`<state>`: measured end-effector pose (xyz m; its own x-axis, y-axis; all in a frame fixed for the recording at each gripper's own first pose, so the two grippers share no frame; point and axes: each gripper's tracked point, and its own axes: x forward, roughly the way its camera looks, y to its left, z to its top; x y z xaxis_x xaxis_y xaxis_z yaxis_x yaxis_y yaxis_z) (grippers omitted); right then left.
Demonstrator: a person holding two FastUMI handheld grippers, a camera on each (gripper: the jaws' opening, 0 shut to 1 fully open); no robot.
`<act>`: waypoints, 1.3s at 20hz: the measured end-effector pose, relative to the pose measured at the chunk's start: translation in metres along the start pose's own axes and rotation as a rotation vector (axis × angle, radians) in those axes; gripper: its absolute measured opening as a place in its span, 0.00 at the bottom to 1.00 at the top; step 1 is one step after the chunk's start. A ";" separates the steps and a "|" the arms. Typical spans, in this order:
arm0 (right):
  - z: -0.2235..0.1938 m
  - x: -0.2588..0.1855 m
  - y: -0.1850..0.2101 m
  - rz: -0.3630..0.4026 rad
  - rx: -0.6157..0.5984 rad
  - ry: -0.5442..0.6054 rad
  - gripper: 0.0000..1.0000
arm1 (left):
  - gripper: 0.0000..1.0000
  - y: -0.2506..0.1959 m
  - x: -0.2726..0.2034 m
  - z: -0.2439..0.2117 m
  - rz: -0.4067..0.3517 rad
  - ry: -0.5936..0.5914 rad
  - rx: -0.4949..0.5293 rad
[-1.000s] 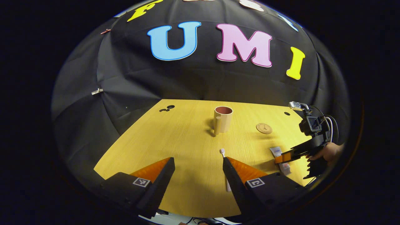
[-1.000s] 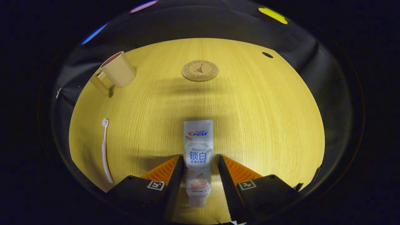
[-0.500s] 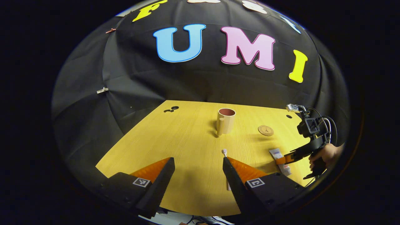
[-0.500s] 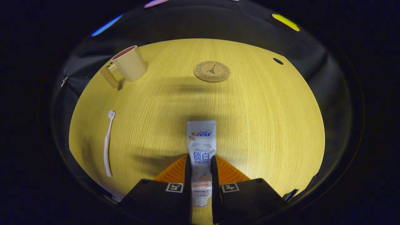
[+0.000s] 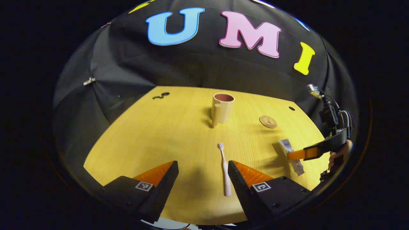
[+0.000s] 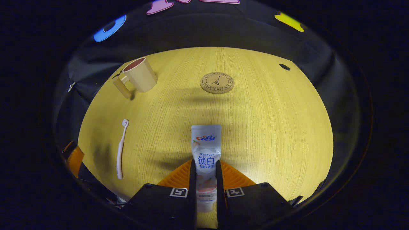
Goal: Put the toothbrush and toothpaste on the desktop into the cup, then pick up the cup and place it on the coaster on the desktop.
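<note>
On the left of the scene the left gripper [image 5: 201, 174] hangs over the near edge of the desktop [image 5: 166, 134] with its jaws wide and nothing between them. The toothbrush [image 5: 224, 169] lies flat just inside its right-hand finger, long axis running near to far, bristle head pointing away toward the cup [image 5: 222, 108], which stands upright farther back with its handle turned nearward. So the left gripper is the nearer one for the brush, and I judge it needs a small shift rightward. Right of the cup sits the coaster [image 5: 268, 121]. Farthest right, the right gripper [image 6: 204, 182] is closed narrow on the toothpaste [image 6: 205, 150], tube lengthwise between the fingers.
</note>
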<state>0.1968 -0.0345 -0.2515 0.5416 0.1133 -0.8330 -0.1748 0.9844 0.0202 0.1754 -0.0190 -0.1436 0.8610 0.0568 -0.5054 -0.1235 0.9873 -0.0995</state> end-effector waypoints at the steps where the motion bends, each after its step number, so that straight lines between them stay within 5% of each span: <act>1: 0.005 -0.004 -0.001 0.006 0.004 -0.016 0.29 | 0.98 -0.005 0.008 -0.005 -0.004 0.037 -0.015; 11: 0.027 -0.029 -0.004 0.064 0.034 -0.099 0.28 | 0.96 -0.037 0.067 -0.031 -0.011 0.268 0.069; 20: 0.040 -0.022 -0.003 0.128 0.014 -0.128 0.28 | 0.77 -0.044 0.085 -0.053 0.017 0.422 0.099; 23: 0.045 -0.023 -0.004 0.129 0.030 -0.143 0.22 | 0.45 -0.054 0.086 -0.053 -0.008 0.460 0.152; 24: 0.047 -0.024 -0.003 0.131 0.035 -0.150 0.28 | 0.44 -0.058 0.087 -0.052 -0.028 0.467 0.169; 26: 0.052 -0.027 -0.004 0.119 0.028 -0.166 0.28 | 0.14 -0.060 0.088 -0.053 -0.044 0.463 0.186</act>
<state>0.2257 -0.0342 -0.2001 0.6468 0.2469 -0.7216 -0.2238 0.9659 0.1298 0.2325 -0.0811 -0.2271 0.5488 -0.0159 -0.8358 0.0350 0.9994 0.0040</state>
